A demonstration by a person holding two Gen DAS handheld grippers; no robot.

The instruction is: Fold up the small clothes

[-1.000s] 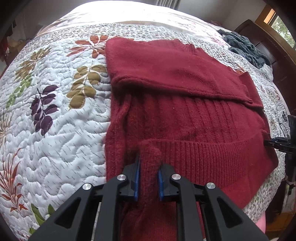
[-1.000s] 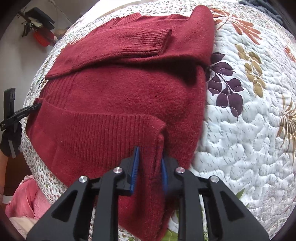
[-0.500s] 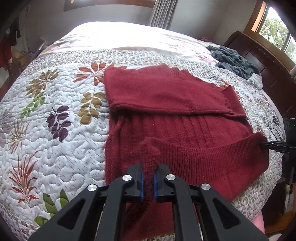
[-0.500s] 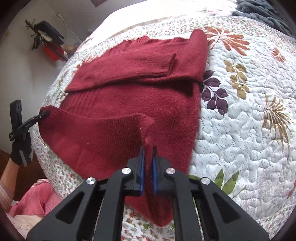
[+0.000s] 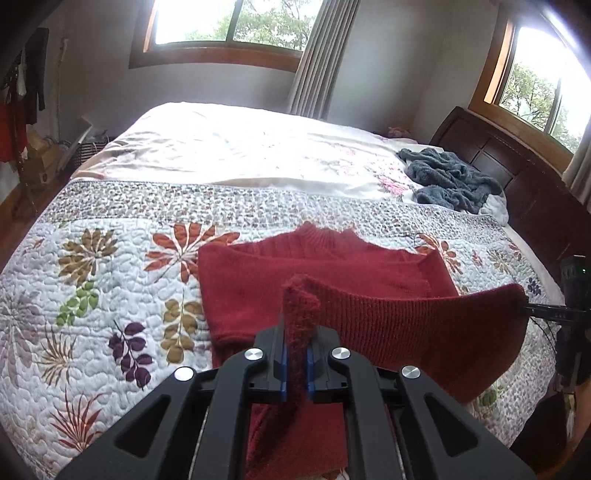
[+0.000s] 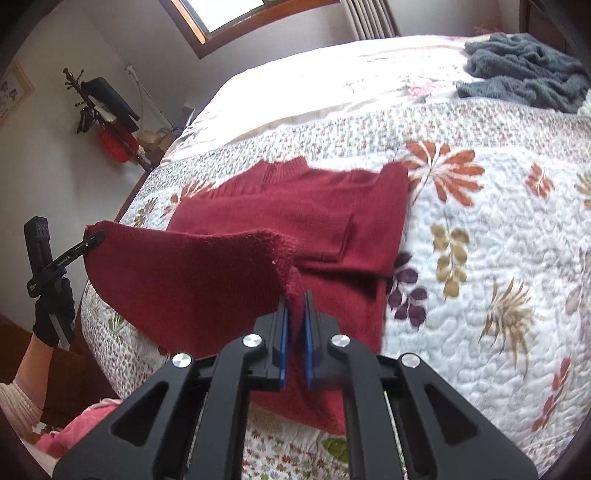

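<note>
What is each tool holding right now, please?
Left tool: closed on one corner of the red sweater's hem, lifted off the quilt.
Right tool: closed on the other hem corner.

A home bedroom, plainly lived in. Large bed (image 5: pixel 258 155) under a floral quilt (image 5: pixel 92 280) with a dark wooden headboard (image 5: pixel 517 173), wood-framed windows (image 5: pixel 229 22) looking onto trees, a grey curtain (image 5: pixel 321 55) hanging beside one, a crumpled grey-blue blanket (image 5: pixel 450 177) left near the pillows. Off to the side, a coat stand (image 6: pixel 99 103) hung with dark and red garments against a pale wall, a framed picture (image 6: pixel 11 92) at the frame's edge, boxes and a basket (image 5: pixel 85 147) on the wooden floor.
</note>
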